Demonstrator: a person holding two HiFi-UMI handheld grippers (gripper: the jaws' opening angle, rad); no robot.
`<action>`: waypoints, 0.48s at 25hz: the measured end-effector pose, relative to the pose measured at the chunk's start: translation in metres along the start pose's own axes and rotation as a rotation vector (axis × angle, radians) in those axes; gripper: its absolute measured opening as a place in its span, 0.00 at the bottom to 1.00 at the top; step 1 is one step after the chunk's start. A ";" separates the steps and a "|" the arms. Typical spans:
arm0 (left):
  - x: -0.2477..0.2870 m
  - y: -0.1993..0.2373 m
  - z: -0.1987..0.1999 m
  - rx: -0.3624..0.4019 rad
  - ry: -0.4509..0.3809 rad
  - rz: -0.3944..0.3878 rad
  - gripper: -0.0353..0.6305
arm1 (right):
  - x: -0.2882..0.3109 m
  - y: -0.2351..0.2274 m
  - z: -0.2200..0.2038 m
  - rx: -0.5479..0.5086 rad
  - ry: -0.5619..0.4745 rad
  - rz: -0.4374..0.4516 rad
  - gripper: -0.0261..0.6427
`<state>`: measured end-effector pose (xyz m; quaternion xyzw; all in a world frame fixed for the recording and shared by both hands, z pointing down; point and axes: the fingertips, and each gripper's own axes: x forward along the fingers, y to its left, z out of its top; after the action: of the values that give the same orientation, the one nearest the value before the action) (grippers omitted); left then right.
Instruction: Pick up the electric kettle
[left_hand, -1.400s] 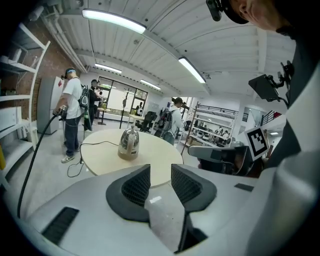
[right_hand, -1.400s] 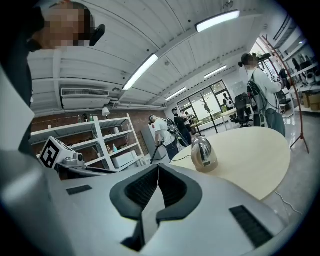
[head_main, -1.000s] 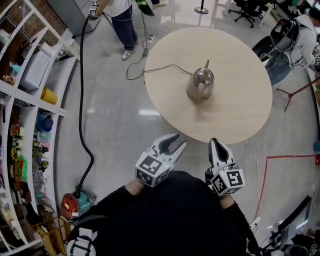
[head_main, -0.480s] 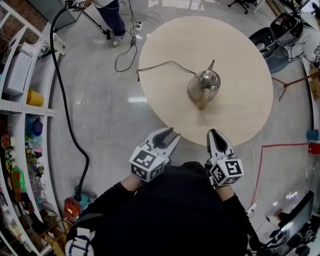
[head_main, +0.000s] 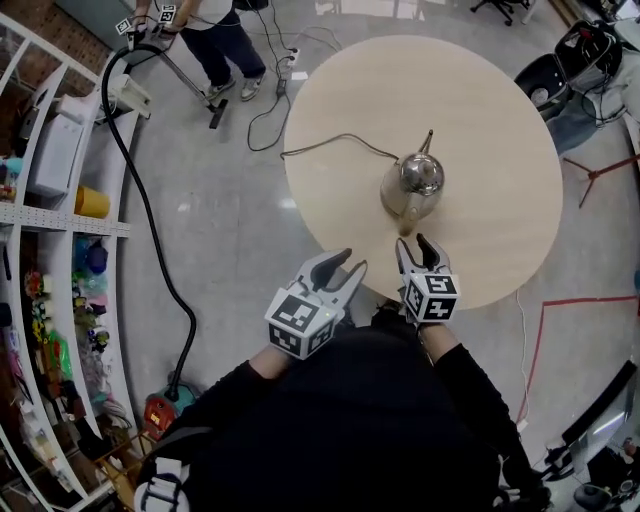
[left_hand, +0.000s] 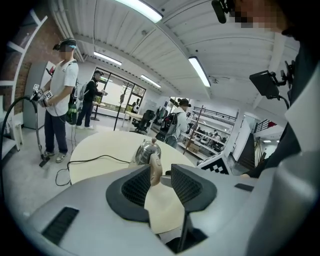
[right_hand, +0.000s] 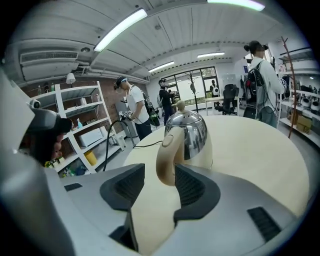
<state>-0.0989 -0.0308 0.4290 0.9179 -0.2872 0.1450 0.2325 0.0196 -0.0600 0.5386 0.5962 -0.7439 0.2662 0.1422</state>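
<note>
The electric kettle (head_main: 413, 183) stands upright on the round wooden table (head_main: 480, 120), shiny steel with a cream base and a cream handle (head_main: 405, 214) that points toward me. My right gripper (head_main: 418, 246) is at the table's near edge just short of that handle, and its jaws are opening. In the right gripper view the handle (right_hand: 167, 155) lines up with the gap of the right gripper (right_hand: 159, 176), and the pads do not touch it. My left gripper (head_main: 347, 266) hangs open and empty left of it, off the table's edge. From the left gripper (left_hand: 161, 184) the kettle (left_hand: 146, 150) shows farther ahead.
The kettle's cord (head_main: 330, 140) runs across the table and drops to the floor at the left. A person (head_main: 215, 30) with a black vacuum hose (head_main: 150, 230) stands at the far left, beside shelves (head_main: 50, 200). Red tape (head_main: 570, 300) marks the floor at the right.
Both grippers have moved forward to the table's near edge. The right gripper's jaws were shut and now stand open close behind the kettle's handle. The kettle has stayed put.
</note>
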 end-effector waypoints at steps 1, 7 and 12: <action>0.005 -0.005 0.004 0.012 -0.002 0.013 0.26 | 0.005 -0.005 0.002 -0.008 0.005 0.006 0.31; 0.027 -0.014 0.021 0.049 -0.003 0.112 0.27 | 0.030 -0.021 0.011 -0.062 0.042 0.103 0.33; 0.040 -0.018 0.023 0.032 0.009 0.192 0.26 | 0.042 -0.019 0.014 -0.005 0.065 0.261 0.35</action>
<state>-0.0532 -0.0478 0.4198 0.8892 -0.3703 0.1751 0.2040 0.0291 -0.1054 0.5537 0.4850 -0.8109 0.2998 0.1318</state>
